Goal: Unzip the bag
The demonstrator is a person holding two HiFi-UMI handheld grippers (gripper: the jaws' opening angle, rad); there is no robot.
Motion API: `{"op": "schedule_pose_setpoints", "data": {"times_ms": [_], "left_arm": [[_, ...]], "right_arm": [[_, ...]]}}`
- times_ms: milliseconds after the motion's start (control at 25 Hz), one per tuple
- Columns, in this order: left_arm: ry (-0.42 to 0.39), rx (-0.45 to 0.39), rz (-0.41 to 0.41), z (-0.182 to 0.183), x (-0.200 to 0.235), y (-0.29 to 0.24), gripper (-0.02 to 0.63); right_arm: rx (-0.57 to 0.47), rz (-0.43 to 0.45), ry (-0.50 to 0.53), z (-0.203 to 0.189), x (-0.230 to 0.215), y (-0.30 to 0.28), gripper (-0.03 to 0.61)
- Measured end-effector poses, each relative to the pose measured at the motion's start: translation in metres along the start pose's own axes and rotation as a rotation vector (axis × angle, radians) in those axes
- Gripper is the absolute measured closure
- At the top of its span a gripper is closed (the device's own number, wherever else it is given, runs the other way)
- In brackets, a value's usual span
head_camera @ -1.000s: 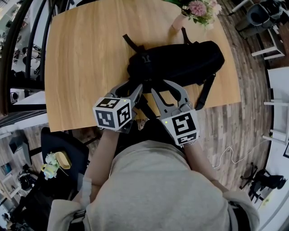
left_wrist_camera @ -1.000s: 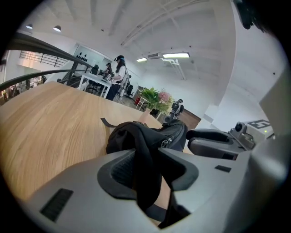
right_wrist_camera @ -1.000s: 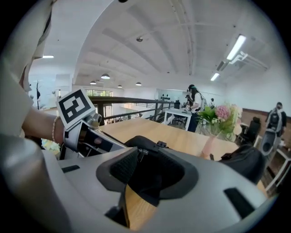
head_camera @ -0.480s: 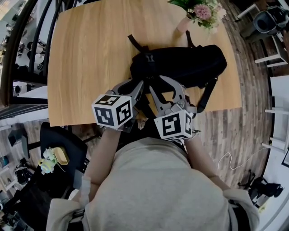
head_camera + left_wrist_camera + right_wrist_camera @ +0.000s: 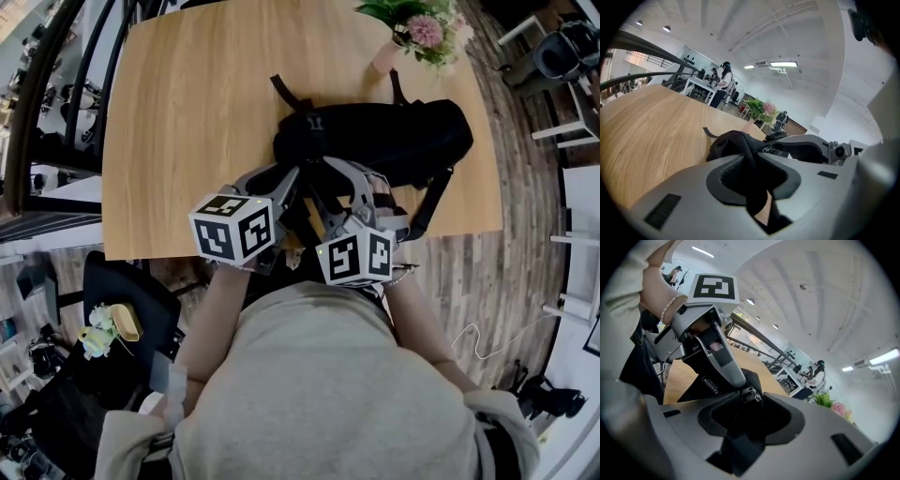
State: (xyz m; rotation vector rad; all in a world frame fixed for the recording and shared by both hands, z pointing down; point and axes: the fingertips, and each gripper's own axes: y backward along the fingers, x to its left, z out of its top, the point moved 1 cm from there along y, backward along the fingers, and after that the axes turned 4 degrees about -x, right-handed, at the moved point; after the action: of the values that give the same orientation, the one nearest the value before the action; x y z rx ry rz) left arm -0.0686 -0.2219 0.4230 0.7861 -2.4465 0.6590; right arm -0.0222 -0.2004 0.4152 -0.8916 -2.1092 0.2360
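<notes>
A black bag lies on the wooden table, straps trailing toward the near edge. My left gripper is at the bag's near left end, shut on a fold of its black fabric. My right gripper sits close beside it on the right. Its jaws are opening, and they stand wide around the bag's fabric, with the metal zipper pulls at their tips but not pinched. In the right gripper view the left gripper's finger crosses just beyond, above a labelled patch of the bag.
A vase of pink flowers stands at the table's far right, just behind the bag. Near my grippers runs the table's front edge. A black seat with small items stands on the floor at the lower left.
The left jaws have closed onto the bag's fabric. The right gripper has moved left, close to the left one, and its jaws have spread wider.
</notes>
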Motion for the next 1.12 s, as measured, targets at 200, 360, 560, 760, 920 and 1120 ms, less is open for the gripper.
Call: {"op": "schedule_pose_setpoints", "data": {"times_ms": [200,360,560,760,920,1120], "left_arm": [[0.012,0.003,-0.004,0.001,0.002,-0.002,0.532],[0.024,0.004,-0.011,0.002,0.004,-0.002,0.535],[0.033,0.005,-0.011,0.002,0.005,-0.002,0.538],[0.026,0.002,-0.023,0.000,0.003,-0.002,0.540],[0.022,0.002,-0.032,0.000,0.003,-0.001,0.540],[0.021,0.005,-0.036,0.000,0.003,-0.002,0.539]], "right_arm": [[0.004,0.016,0.052,-0.002,0.002,-0.007,0.410],[0.015,0.040,0.087,-0.004,0.005,-0.012,0.413],[0.019,0.053,0.100,-0.006,0.006,-0.018,0.413],[0.028,0.056,0.053,-0.010,0.005,-0.018,0.433],[0.008,0.041,-0.036,-0.006,0.001,-0.012,0.425],[-0.001,0.002,-0.092,-0.003,-0.007,-0.005,0.422]]}}
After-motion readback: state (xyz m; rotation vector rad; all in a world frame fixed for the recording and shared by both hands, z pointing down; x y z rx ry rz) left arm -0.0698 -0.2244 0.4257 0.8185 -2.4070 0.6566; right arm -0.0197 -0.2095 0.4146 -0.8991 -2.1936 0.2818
